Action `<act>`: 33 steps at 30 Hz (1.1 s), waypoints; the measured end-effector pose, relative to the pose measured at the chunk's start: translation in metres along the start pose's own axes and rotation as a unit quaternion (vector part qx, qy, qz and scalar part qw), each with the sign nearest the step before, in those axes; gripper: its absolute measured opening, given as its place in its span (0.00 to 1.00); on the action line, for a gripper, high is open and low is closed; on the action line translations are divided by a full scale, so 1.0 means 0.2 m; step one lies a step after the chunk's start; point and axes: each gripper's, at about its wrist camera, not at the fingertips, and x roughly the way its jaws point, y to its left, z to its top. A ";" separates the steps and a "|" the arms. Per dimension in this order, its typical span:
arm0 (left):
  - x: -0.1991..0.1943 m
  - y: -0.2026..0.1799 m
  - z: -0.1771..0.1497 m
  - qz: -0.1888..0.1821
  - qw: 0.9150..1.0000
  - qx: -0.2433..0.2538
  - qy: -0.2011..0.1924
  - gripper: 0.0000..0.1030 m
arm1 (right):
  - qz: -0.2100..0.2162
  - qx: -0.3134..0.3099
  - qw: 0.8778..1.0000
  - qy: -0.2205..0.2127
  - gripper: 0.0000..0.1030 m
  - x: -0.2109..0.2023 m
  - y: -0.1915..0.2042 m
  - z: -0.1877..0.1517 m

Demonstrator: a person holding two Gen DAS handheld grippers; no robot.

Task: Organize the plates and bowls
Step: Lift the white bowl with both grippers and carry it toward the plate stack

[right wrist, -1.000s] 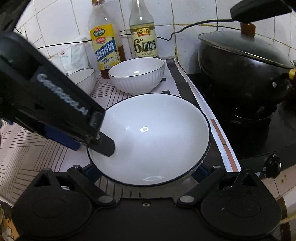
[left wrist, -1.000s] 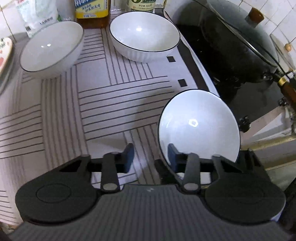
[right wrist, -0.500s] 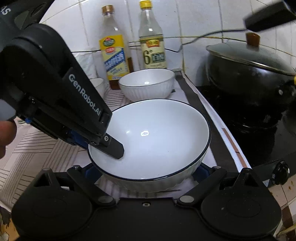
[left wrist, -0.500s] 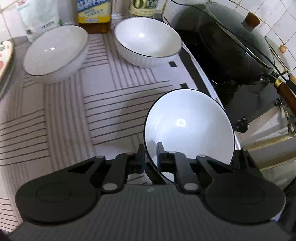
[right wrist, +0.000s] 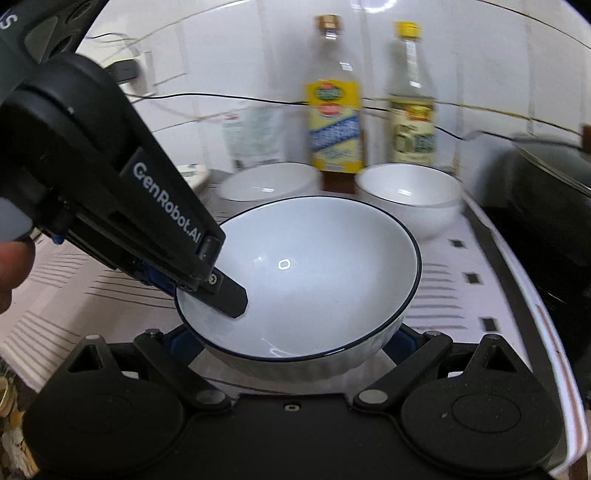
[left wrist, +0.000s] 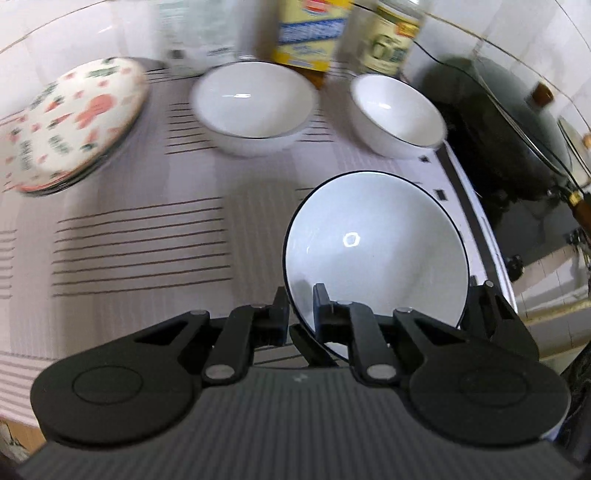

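White wall tiles back a counter [left wrist: 122, 254] covered by a pale cloth with dark stripes. Going left to right in the left wrist view, a stack of patterned plates [left wrist: 70, 122] lies at about 10 o'clock, blurred. Next comes a white bowl with a dark rim [left wrist: 253, 107] at 12 o'clock, then a second white bowl [left wrist: 397, 114] at 1 o'clock. Just behind them stand a yellow-labelled bottle [left wrist: 310, 33] and a pale-labelled bottle [left wrist: 391, 40], both smeared by motion. At 2 o'clock, on the stove, sits a black wok with a lid [left wrist: 517, 125].

Low in that view, the left gripper [left wrist: 300, 304] pinches the near rim of a third white bowl [left wrist: 373, 251], one finger outside the wall and one inside. This held bowl is tilted, its opening facing the camera, at the counter's right edge beside the stove.

In the right wrist view, the left gripper [right wrist: 221, 295] enters from 9 o'clock and clamps the held bowl [right wrist: 314, 273] at its left rim; the inner finger [right wrist: 229, 297] rests on the white interior. A thumb shows at the far left edge. The right gripper [right wrist: 291, 341] is spread wide, its fingers on either side of the bowl's base; I cannot tell whether they touch it. Behind, at 12 o'clock, the two other bowls [right wrist: 269, 181] [right wrist: 410, 195] stand before the bottles [right wrist: 334, 129] [right wrist: 412, 122], and the wok [right wrist: 554, 192] fills 3 o'clock.
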 end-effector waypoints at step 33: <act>-0.10 1.06 -0.15 0.115 0.978 -0.174 -0.018 0.12 | 0.184 -0.167 0.968 0.040 0.96 0.59 0.91 0.15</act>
